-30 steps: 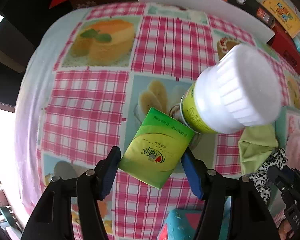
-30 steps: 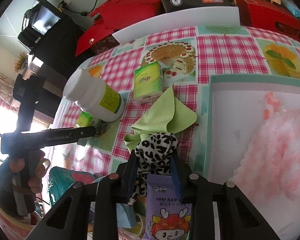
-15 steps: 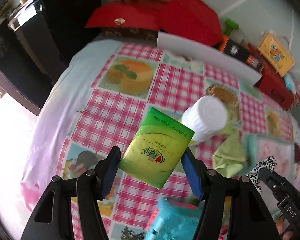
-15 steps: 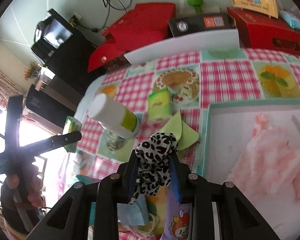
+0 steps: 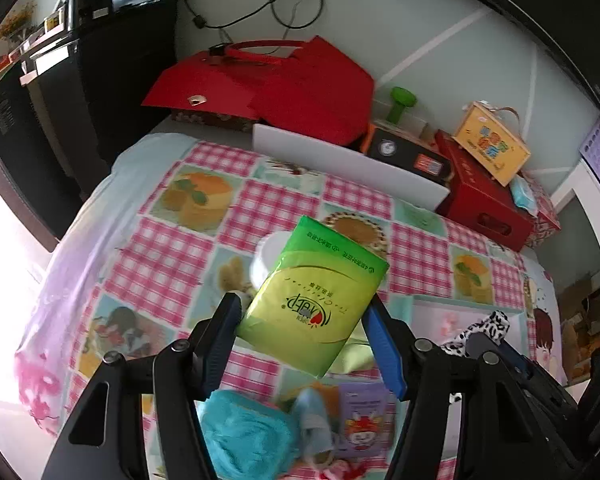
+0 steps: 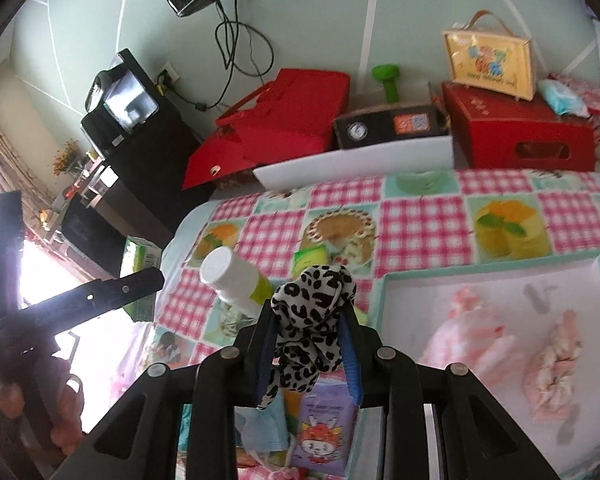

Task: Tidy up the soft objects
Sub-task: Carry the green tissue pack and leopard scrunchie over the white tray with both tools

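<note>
Tissue pack (image 5: 314, 300), a glossy green soft-sided rectangle, sat clamped between the blue pads of my left gripper (image 5: 302, 326), tilted and held well above the checked tablecloth (image 5: 160, 248). My right gripper (image 6: 309, 334) was squeezed on a bunched leopard-print cloth (image 6: 312, 312), its loose end drooping between the fingers. Below it I saw a white-capped cylindrical bottle (image 6: 236, 280) lying tilted on the cloth-covered table, with a second small green pack (image 6: 310, 258) just beyond it. To the right lay a shallow tray (image 6: 488, 270) with a pale green rim, holding fluffy pink fabric (image 6: 466, 344) and a knotted pink bundle (image 6: 554, 374).
</note>
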{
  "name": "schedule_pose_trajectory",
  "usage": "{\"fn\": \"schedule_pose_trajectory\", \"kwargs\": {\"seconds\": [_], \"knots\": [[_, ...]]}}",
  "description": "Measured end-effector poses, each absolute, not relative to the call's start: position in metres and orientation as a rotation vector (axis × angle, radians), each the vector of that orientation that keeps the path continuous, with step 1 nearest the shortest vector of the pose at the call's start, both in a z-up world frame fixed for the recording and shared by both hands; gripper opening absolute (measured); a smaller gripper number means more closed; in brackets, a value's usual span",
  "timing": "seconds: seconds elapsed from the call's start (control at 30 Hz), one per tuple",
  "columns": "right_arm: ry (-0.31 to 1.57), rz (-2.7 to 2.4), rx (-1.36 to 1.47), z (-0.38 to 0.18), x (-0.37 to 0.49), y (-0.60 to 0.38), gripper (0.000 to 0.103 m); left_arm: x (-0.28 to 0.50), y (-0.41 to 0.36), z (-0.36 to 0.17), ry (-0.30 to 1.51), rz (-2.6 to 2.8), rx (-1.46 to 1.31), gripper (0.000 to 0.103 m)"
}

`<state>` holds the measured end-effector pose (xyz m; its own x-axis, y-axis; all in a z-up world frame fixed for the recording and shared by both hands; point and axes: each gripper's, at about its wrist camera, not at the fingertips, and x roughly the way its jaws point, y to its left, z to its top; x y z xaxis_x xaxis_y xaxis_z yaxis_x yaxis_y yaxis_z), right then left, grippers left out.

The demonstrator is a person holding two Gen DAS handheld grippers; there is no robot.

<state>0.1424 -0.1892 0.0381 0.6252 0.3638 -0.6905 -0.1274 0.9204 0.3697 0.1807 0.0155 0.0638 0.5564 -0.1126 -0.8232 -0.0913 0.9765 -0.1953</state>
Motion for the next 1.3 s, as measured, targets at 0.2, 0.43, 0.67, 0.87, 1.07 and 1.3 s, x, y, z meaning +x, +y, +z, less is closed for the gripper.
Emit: {"fn": "schedule_pose_trajectory", "kwargs": {"seconds": [0.2,0.43,0.67,0.87,1.07,1.3], "knots": [[0.829,0.214,0.287,0.045,0.138,-0.209,0.032,0.178,-0.012,0.066,0.970,-0.068,-0.199,0.064],[0.799,0.111,0.306,0.052,0.130,-0.246,0.032,0.174,-0.035,0.061,0.974,-0.132,-0.152,0.064],[0.776,-0.043,0.341,0.056,0.114,-0.297,0.032,0.168,-0.060,0.058,0.986,-0.182,-0.103,0.064],[0.797,-0.197,0.408,0.051,0.100,-0.344,0.032,0.163,-0.086,0.056,0.995,-0.256,-0.078,0.064],[0.794,-0.327,0.426,0.049,0.081,-0.382,0.032,0.160,-0.115,0.047,1.031,-0.312,-0.037,0.064],[0.828,-0.415,0.366,0.047,0.067,-0.395,0.032,0.154,-0.151,0.033,1.074,-0.380,0.014,0.064]]}}
